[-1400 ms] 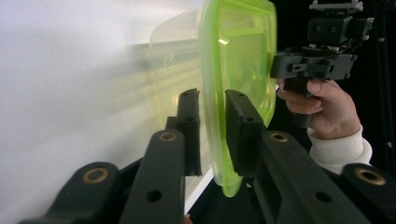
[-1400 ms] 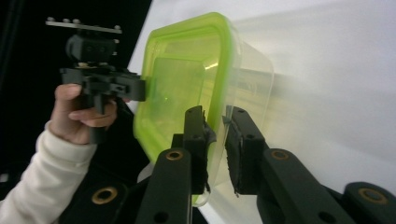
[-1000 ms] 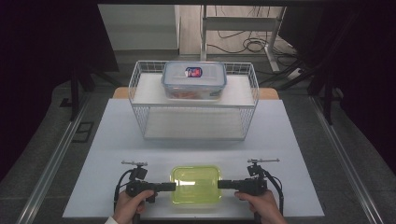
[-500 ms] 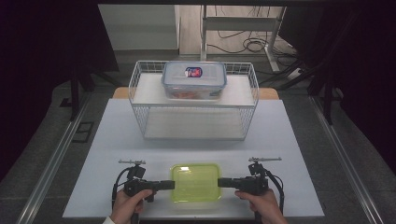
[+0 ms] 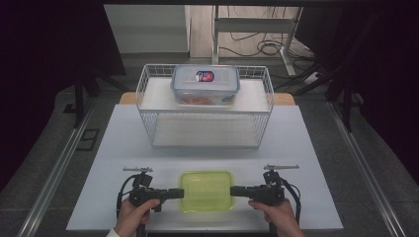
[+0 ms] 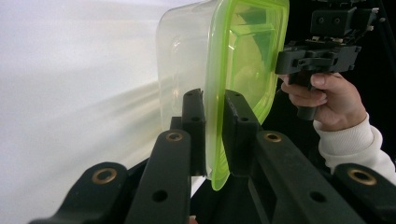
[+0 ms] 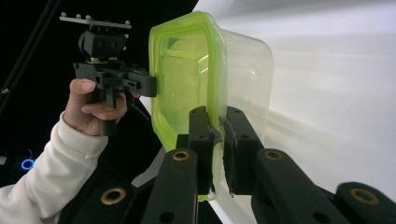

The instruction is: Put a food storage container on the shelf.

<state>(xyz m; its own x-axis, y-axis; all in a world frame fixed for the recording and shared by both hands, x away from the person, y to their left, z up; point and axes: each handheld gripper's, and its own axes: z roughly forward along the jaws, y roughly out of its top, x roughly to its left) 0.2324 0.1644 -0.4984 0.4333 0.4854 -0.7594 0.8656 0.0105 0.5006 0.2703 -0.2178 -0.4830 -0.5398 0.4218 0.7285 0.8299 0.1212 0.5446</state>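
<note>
I've got the left gripper (image 5: pixel 174 193) and right gripper (image 5: pixel 238 190) each clamped on opposite rims of the green-lidded container (image 5: pixel 206 190) at the tabletop's near edge; looks light, stiff, slick plastic, so rim grips suit it.

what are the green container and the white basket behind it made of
Green container: likely plastic, with a translucent clear body and glossy lime lid rim you can see light through. Basket: probably white-coated metal wire, an open grid of thin rods you can see straight through.
</note>
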